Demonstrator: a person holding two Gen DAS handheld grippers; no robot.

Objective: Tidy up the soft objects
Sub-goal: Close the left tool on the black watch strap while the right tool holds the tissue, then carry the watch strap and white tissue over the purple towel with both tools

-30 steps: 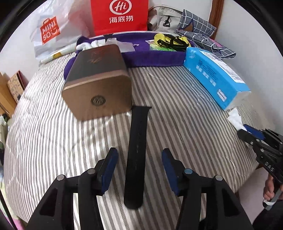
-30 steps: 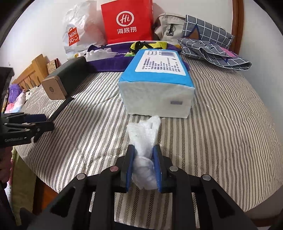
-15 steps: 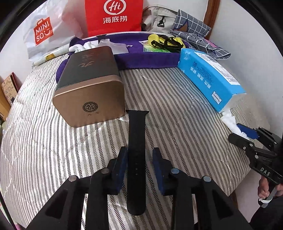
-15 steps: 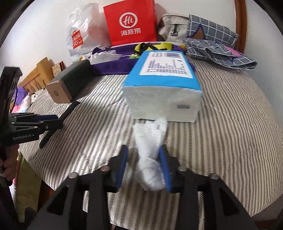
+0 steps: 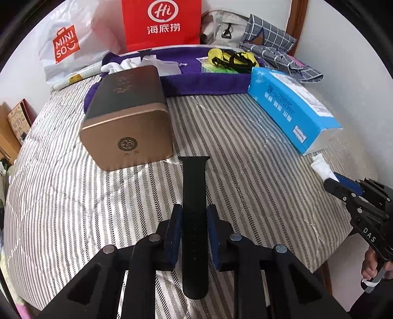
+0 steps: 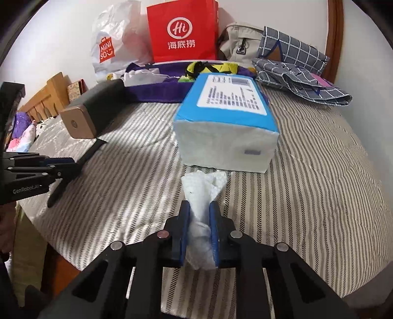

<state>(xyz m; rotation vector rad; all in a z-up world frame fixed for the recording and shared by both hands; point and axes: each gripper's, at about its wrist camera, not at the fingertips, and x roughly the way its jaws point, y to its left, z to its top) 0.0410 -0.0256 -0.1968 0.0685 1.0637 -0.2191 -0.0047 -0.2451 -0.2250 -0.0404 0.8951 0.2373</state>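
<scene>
A black watch strap (image 5: 194, 181) lies lengthwise on the striped bedcover (image 5: 245, 184). My left gripper (image 5: 194, 213) straddles its middle, jaws closing, and the blue pads touch both edges of the strap. In the right wrist view, my right gripper (image 6: 199, 208) is shut on a crumpled white tissue (image 6: 203, 186), whose upper end sticks out past the fingertips. The tissue sits just in front of the blue tissue pack (image 6: 228, 122). The right gripper (image 5: 336, 180) also shows at the right edge of the left wrist view, and the left gripper (image 6: 66, 164) at the left of the right wrist view.
A gold and black box (image 5: 127, 122) lies just beyond the strap. Behind it is a purple towel (image 5: 208, 83) with small items on it, a red paper bag (image 5: 162, 22), a white plastic bag (image 5: 66, 46) and checked cloth (image 6: 294, 73). The bed edge runs near both grippers.
The left jaws have drawn in from wide apart onto the strap. The right jaws loosened around the tissue half a second ago and have shut on it again.
</scene>
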